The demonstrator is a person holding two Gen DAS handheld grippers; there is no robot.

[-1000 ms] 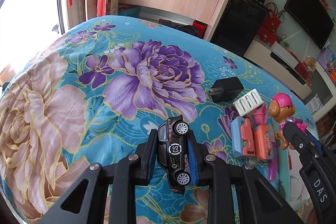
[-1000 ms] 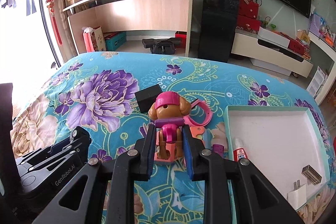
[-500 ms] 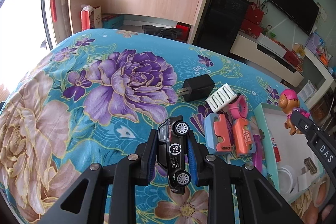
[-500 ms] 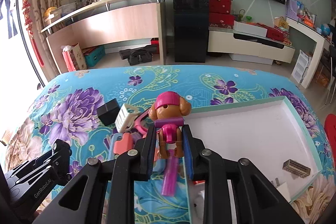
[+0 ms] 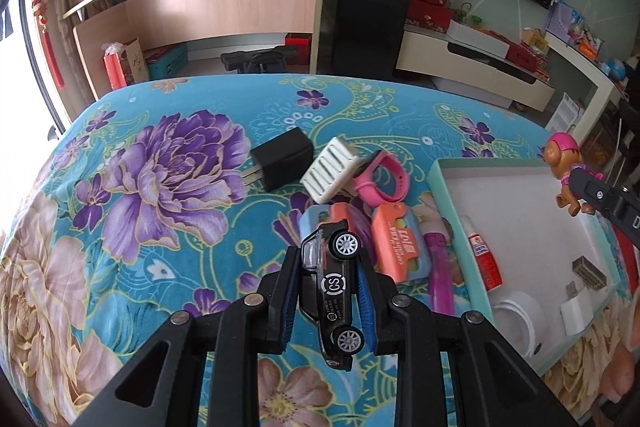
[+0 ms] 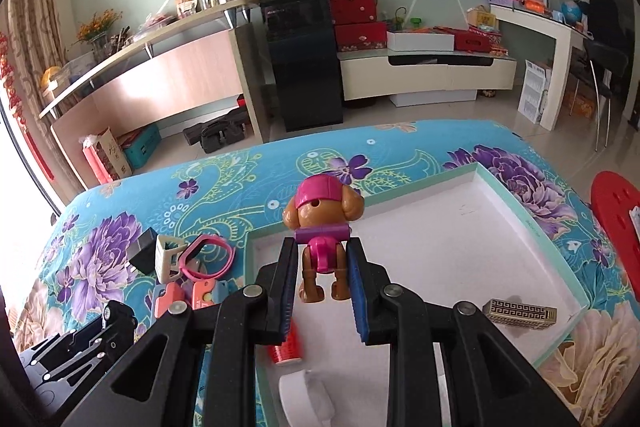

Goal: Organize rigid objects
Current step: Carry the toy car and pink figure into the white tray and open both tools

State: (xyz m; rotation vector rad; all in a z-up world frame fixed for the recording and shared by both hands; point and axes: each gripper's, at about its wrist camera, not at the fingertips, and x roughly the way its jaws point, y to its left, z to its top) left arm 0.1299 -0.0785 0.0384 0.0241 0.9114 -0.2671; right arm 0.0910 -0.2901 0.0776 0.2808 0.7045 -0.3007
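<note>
the right tool (image 6: pixel 322 281) grips the pup figure (image 6: pixel 322 227) over the white tray (image 6: pixel 532 227); the left tool (image 5: pixel 328 291) clamps the black toy car (image 5: pixel 332 291) above the bedspread (image 5: pixel 160 227); lower each clear of the tray's lighter (image 6: pixel 520 313) before releasing

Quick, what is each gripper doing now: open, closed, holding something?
Left gripper: closed on the black toy car.
Right gripper: closed on the dog figure.

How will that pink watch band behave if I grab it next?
The pink watch band looks like a thin looped strap, so it will probably flex and dangle. It leans against the white ribbed block, so lifting it may nudge that. It seems light.
</note>
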